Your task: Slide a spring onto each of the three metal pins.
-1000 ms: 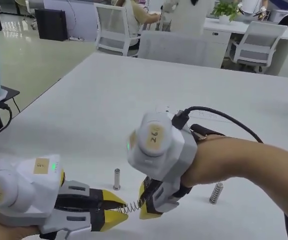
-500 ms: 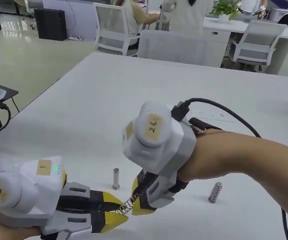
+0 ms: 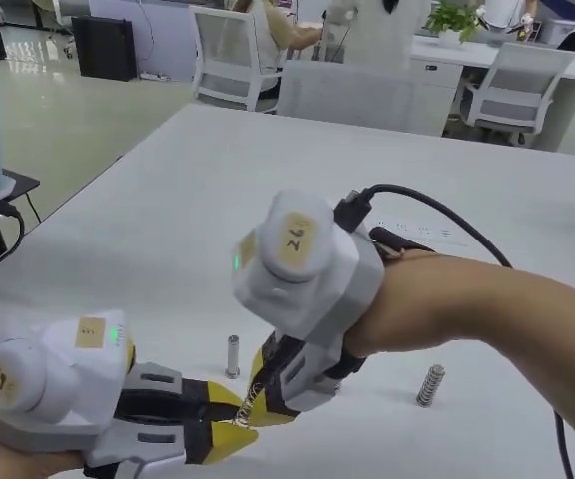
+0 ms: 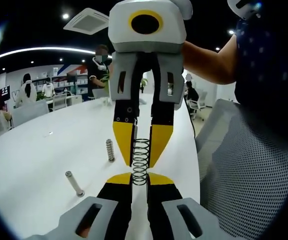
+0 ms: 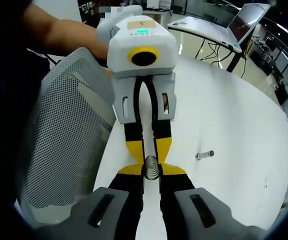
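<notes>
Gripping one spring between them, the left hand-held gripper and the right hand-held gripper are facing each other tip to tip at the lower centre of the head view. Each is clenching its jaws on one end of the coils. A metal pin is standing upright on the bench just above the jaw tips. A second spring is sitting at lower right, well apart.

Right gripper labelled "26", left gripper "69"
</notes>
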Tool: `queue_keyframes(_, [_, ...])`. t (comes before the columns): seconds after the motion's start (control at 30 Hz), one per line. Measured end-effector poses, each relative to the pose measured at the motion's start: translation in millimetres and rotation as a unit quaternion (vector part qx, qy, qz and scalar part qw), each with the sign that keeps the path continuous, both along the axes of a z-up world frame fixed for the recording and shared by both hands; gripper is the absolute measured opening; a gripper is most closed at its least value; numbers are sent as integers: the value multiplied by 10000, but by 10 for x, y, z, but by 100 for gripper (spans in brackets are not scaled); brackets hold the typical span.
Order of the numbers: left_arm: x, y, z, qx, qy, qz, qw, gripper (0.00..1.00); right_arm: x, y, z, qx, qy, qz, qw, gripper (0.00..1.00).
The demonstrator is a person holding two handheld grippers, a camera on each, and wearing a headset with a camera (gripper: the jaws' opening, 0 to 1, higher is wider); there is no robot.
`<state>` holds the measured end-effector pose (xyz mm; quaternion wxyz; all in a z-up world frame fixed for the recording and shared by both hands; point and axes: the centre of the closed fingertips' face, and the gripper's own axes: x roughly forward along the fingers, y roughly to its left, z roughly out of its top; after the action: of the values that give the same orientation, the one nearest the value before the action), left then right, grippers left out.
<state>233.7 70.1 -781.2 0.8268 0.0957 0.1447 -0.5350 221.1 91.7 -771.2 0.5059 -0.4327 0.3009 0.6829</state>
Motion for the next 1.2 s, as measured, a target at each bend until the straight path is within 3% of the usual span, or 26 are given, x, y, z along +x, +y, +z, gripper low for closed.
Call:
queue_keyframes(0.87, [-9,10,-21,-95,17,71,9999,3,-15,40,-24,-178,-70,132,9997,8])
queue_keyframes(1.2, [6,45,-21,-143,31,169,9997,12,23,22,-24,-209,-138,84,9997,8])
